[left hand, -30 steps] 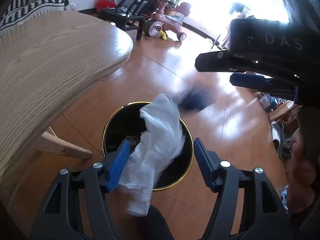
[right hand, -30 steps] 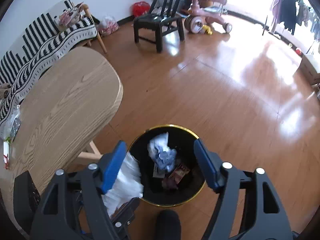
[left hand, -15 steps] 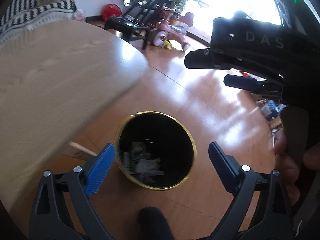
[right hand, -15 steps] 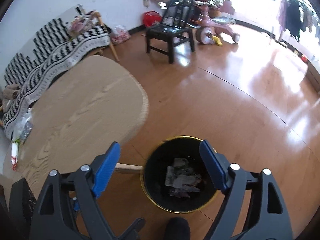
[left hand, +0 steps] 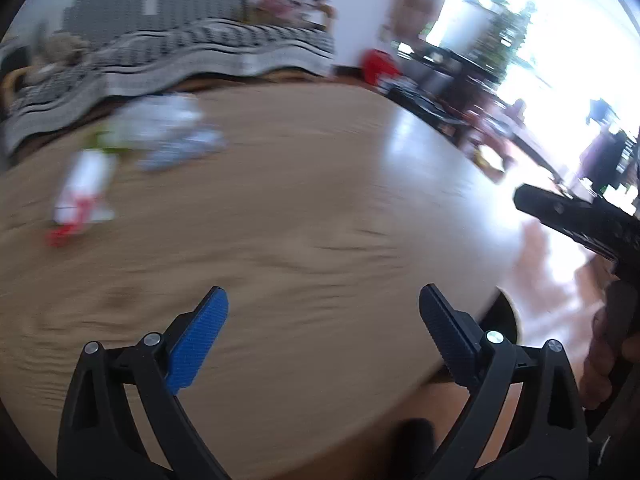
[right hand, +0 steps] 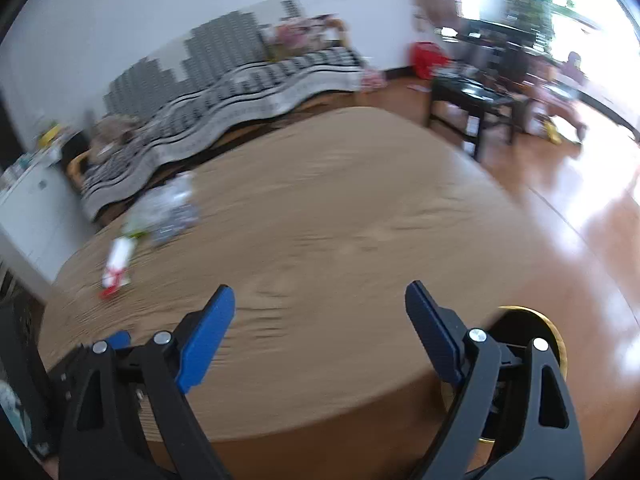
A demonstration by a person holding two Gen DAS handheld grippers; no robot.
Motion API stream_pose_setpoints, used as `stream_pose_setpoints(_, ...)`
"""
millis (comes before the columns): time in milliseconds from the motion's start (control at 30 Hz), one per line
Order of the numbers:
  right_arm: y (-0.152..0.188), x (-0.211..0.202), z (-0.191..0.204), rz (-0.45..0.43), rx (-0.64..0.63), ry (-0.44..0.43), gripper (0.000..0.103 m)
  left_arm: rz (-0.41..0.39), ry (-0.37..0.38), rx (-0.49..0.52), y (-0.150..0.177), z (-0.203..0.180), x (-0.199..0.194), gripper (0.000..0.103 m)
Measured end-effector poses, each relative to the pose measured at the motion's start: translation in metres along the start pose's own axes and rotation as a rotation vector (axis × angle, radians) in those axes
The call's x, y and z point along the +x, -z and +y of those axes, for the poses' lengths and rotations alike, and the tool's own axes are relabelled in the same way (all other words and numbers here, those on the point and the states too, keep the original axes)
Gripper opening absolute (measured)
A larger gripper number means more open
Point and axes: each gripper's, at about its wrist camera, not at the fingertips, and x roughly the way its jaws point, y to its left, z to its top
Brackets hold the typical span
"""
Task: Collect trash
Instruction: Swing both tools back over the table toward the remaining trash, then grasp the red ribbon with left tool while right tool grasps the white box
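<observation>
With both tools empty, my left tool (left hand: 323,307) wide apart and my right tool (right hand: 320,303) opening, I head for the far-left wrappers (left hand: 160,132) on the table (left hand: 320,208).

Black tongs (left hand: 323,306); ribbed blue pads (left hand: 198,342)

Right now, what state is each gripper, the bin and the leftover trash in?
left gripper: open, empty.
right gripper: jaws opening, nothing between them.
trash bin: on the floor, mostly hidden behind the table edge.
wrappers: lying on the wooden table, uncollected, blurred.
</observation>
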Motion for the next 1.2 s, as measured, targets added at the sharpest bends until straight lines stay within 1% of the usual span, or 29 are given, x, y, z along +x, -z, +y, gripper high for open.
stream_pose_setpoints(133,0.003,0.021,0.077,0.021,-0.101,-0.089,0.084,-0.032,-0.112,-0.057,0.006,0.077,-0.037,0.094)
stream_pose_setpoints(167,0.005,0.027,0.093,0.028,-0.122,-0.106,0.084,-0.035,-0.129,-0.064,0.004,0.088,-0.044,0.094)
stream_pose_setpoints(233,0.011,0.036,0.122,0.04,-0.154,-0.129,0.084,-0.046,-0.172,-0.089,0.012,0.12,-0.059,0.094)
stream_pose_setpoints(333,0.021,0.047,0.155,0.057,-0.188,-0.155,0.084,-0.064,-0.208,-0.138,0.018,0.157,-0.076,0.094)
stream_pose_setpoints(433,0.029,0.056,0.178,0.074,-0.21,-0.168,0.084,-0.071,-0.226,-0.18,0.024,0.186,-0.087,0.094)
stream_pose_setpoints(533,0.035,0.065,0.193,0.091,-0.229,-0.179,0.084,-0.072,-0.234,-0.19,0.027,0.197,-0.089,0.094)
stream_pose_setpoints(700,0.041,0.074,0.204,0.111,-0.256,-0.219,0.084,-0.073,-0.228,-0.174,0.024,0.205,-0.087,0.094)
stream_pose_setpoints(933,0.038,0.097,0.226,0.138,-0.293,-0.292,0.084,-0.062,-0.238,-0.133,0.017,0.214,-0.066,0.094)
stream_pose_setpoints(1000,0.037,0.11,0.234,0.16,-0.278,-0.315,0.08,-0.064,-0.248,-0.136,0.016,0.222,-0.062,0.094)
stream_pose_setpoints(1100,0.033,0.127,0.242,0.183,-0.245,-0.342,0.075,-0.075,-0.23,-0.152,0.015,0.235,-0.054,0.094)
stream_pose_setpoints(1133,0.033,0.133,0.247,0.19,-0.24,-0.35,0.074,-0.078,-0.226,-0.15,0.014,0.238,-0.051,0.094)
stream_pose_setpoints(1200,0.031,0.146,0.255,0.205,-0.241,-0.359,0.069,-0.085,-0.222,-0.132,0.011,0.243,-0.043,0.094)
